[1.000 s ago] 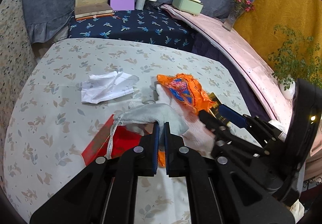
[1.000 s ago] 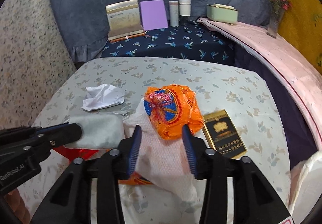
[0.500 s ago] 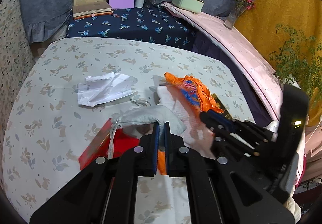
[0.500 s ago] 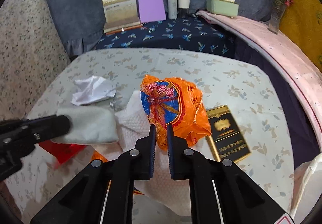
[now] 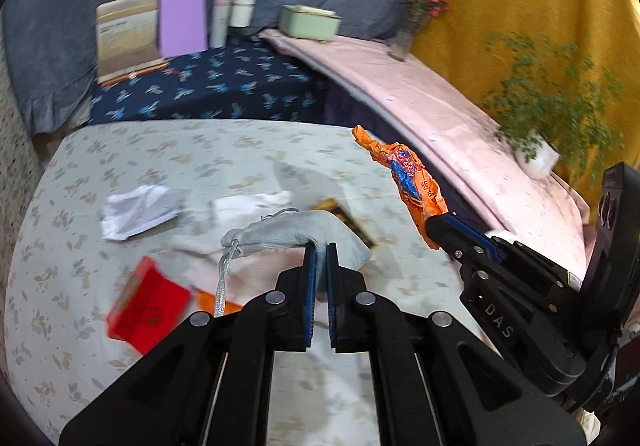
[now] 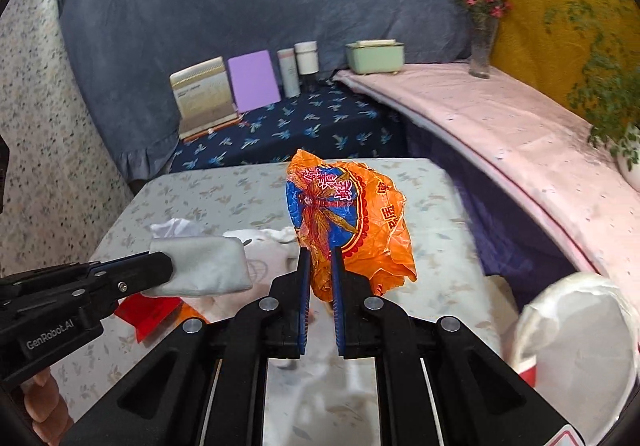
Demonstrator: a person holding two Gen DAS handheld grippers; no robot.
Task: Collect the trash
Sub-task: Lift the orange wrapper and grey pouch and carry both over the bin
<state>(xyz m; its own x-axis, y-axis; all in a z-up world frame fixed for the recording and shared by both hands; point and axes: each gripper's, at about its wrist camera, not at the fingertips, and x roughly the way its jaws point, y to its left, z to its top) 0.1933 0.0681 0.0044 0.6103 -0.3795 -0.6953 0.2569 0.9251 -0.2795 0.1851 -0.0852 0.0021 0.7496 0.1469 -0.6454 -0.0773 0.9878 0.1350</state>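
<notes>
My left gripper (image 5: 319, 248) is shut on a grey drawstring pouch (image 5: 288, 234) and holds it above the floral table; the pouch also shows in the right wrist view (image 6: 204, 266). My right gripper (image 6: 320, 254) is shut on an orange and blue snack wrapper (image 6: 352, 221), lifted off the table; the wrapper shows in the left wrist view (image 5: 412, 181) too. On the table lie a crumpled white paper (image 5: 138, 209), a white tissue (image 5: 248, 203), a red box (image 5: 148, 304) and a black and gold pack (image 5: 344, 217).
A white-lined bin (image 6: 576, 330) stands at the lower right beside the table. Behind are a box (image 6: 204, 93), a purple card (image 6: 254, 79), two tubes (image 6: 298, 63), a green case (image 6: 376, 55), a flower vase (image 6: 480, 53) and a potted plant (image 5: 540, 153).
Both grippers have risen. The right one shut on the orange wrapper and lifted it off the tissue. The left one raised the grey pouch off the red box.
</notes>
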